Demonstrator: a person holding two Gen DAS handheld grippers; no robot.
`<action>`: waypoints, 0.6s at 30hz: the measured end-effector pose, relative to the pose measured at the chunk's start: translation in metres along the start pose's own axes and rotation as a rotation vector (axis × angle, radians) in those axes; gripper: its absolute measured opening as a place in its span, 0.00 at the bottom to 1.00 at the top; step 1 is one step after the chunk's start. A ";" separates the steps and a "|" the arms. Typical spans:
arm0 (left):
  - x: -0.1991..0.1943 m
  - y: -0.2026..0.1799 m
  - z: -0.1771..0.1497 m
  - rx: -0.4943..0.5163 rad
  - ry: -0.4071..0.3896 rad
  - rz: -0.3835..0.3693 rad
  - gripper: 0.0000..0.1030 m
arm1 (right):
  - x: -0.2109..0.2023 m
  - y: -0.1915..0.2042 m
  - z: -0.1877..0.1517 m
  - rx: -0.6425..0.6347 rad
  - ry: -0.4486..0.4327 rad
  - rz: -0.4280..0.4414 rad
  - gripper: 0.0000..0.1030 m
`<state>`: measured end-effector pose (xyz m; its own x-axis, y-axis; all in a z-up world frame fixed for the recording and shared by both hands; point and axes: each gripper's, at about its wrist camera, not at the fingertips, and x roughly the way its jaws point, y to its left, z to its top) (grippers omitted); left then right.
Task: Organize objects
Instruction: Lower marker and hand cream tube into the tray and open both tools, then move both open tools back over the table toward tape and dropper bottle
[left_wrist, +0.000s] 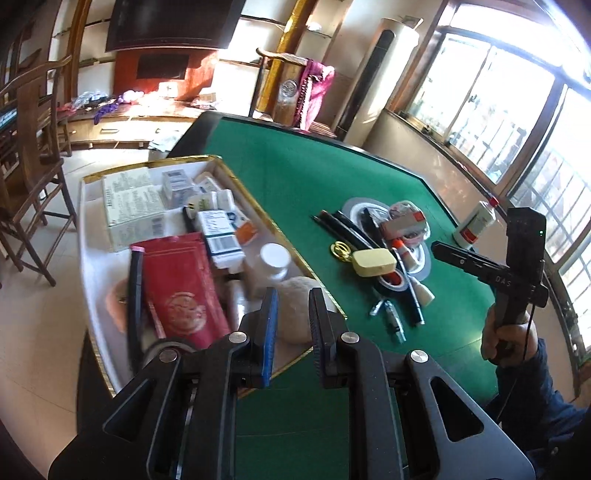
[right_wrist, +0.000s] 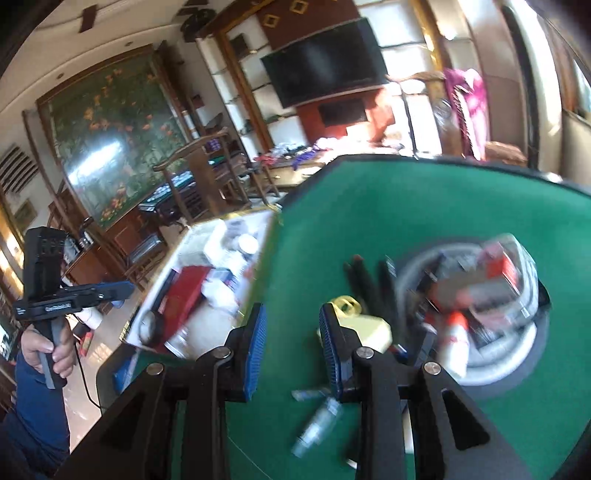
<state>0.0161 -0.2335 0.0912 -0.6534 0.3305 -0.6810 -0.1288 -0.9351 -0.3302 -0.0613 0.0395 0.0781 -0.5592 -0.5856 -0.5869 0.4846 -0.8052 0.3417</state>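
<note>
Both grippers are sitting over the green table (left_wrist: 295, 177). The left gripper (left_wrist: 293, 328) and right gripper (right_wrist: 291, 343) fingers are narrow, holding nothing. The box (left_wrist: 88, 229) is lying left, pens (left_wrist: 343, 229) right.

So there's this green felt table (left_wrist: 314, 177) with a dark rim. A white gold-edged tray (left_wrist: 92, 266) sits at one end, hanging past the edge. Mid-table there's a round grey plate (left_wrist: 352, 206), black pens (left_wrist: 340, 225) next to it, a gold clip (left_wrist: 340, 250), a yellowish sponge block (left_wrist: 373, 261), and small tubes (left_wrist: 391, 317). A white bottle (left_wrist: 476, 223) stands at the far edge.
</note>
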 end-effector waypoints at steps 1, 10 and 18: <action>0.008 -0.012 0.000 0.012 0.015 -0.012 0.14 | -0.005 -0.011 -0.006 0.017 0.004 -0.006 0.37; 0.100 -0.098 0.014 -0.020 0.152 -0.101 0.60 | -0.057 -0.081 -0.034 0.173 -0.058 -0.003 0.76; 0.168 -0.160 0.006 0.032 0.260 -0.035 0.60 | -0.071 -0.104 -0.035 0.326 -0.083 0.076 0.76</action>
<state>-0.0773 -0.0294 0.0332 -0.4346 0.3811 -0.8160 -0.1741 -0.9245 -0.3390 -0.0483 0.1681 0.0585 -0.5891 -0.6400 -0.4933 0.2939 -0.7384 0.6070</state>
